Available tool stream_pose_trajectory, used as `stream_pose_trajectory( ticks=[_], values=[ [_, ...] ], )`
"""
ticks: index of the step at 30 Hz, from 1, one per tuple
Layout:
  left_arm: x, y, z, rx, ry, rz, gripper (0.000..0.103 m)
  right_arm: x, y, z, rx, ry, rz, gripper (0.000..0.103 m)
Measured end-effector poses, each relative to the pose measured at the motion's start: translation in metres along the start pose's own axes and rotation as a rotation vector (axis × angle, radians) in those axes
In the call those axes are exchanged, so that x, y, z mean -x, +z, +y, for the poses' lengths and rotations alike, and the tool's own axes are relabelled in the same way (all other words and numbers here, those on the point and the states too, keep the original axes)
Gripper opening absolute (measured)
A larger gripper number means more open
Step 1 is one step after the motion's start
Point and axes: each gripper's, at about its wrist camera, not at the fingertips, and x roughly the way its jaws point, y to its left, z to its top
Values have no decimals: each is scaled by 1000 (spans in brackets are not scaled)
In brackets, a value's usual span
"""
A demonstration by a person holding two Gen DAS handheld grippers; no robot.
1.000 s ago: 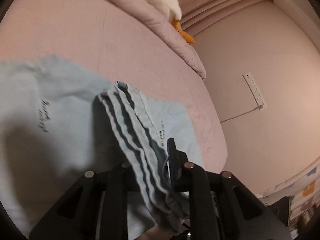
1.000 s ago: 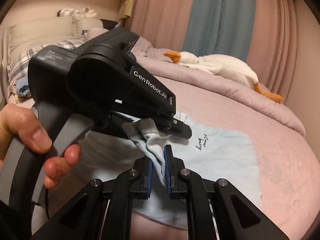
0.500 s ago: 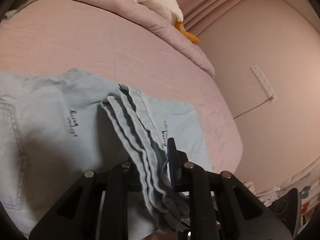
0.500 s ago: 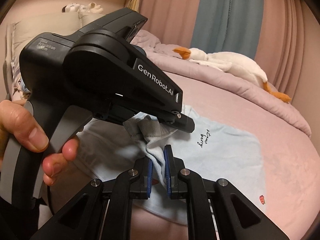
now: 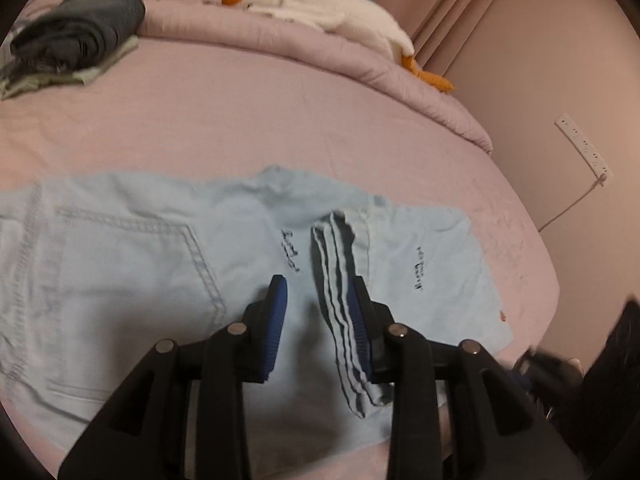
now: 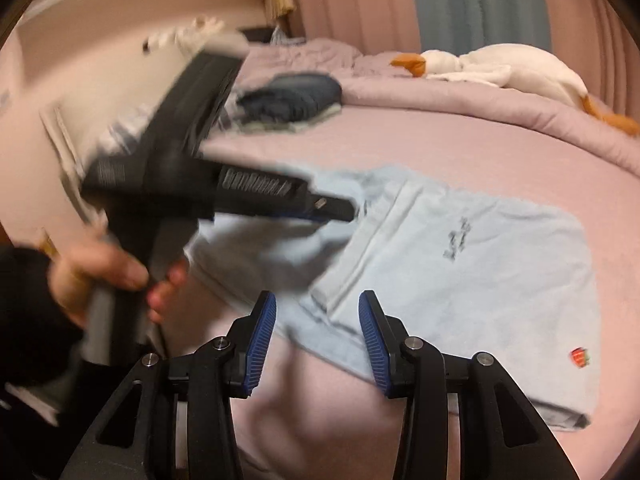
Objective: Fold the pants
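We see dim, warm pinkish indoor light; source unclear. Fisheye bending and dark vignette at all edges. Soft shadows under both tools. Motion blur smears the left gripper in the right view.

**Other Things on the Bed**

A white toy goose with orange feet lies far ahead of the gripper on a pink blanket. Dark folded clothes sit far ahead, left. A white power strip hangs on the wall, right.
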Motion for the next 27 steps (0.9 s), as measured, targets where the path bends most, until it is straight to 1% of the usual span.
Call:
stream_pose_trajectory(
  ticks=[2, 4, 5, 7, 8, 9, 12, 16, 17, 19, 21, 24, 27],
  values=[
    [7, 1, -4, -6, -40, -13, 32, 14, 13, -14, -69, 25, -40, 43],
    [10, -1, -14, -27, -97, -15, 32, 20, 24, -29, -137, 45, -77, 43],
    [9, -1, -21, -40, -123, -11, 32, 20, 30, -36, -170, 48, -85, 43],
    [5, -3, -35, -43, -199, 2, 32, 16, 41, -47, -219, 27, -77, 43],
    [1, -5, -39, -35, -239, 14, 32, 12, 46, -48, -221, 3, -64, 39],
    [-7, -7, -43, -24, -271, 37, 32, 6, 49, -50, -211, -17, -52, 33],
    [-26, -16, -47, -26, -251, 82, 32, -28, 63, -56, -193, -42, 47, 30],
    [-50, -31, -56, -96, -143, 163, 32, -62, 63, -47, -122, -20, 153, 30],
    [-54, -34, -58, -112, -128, 174, 32, -68, 63, -44, -109, -19, 175, 30],
    [-56, -36, -61, -127, -120, 169, 35, -86, 60, -42, -93, -34, 238, 30],
    [-58, -36, -62, -132, -117, 174, 36, -96, 58, -42, -87, -37, 265, 30],
    [-61, -35, -66, -155, -102, 172, 36, -103, 66, -40, -73, -47, 272, 30],
    [-65, -33, -67, -144, -105, 172, 36, -110, 74, -39, -65, -62, 293, 30]
  ],
)
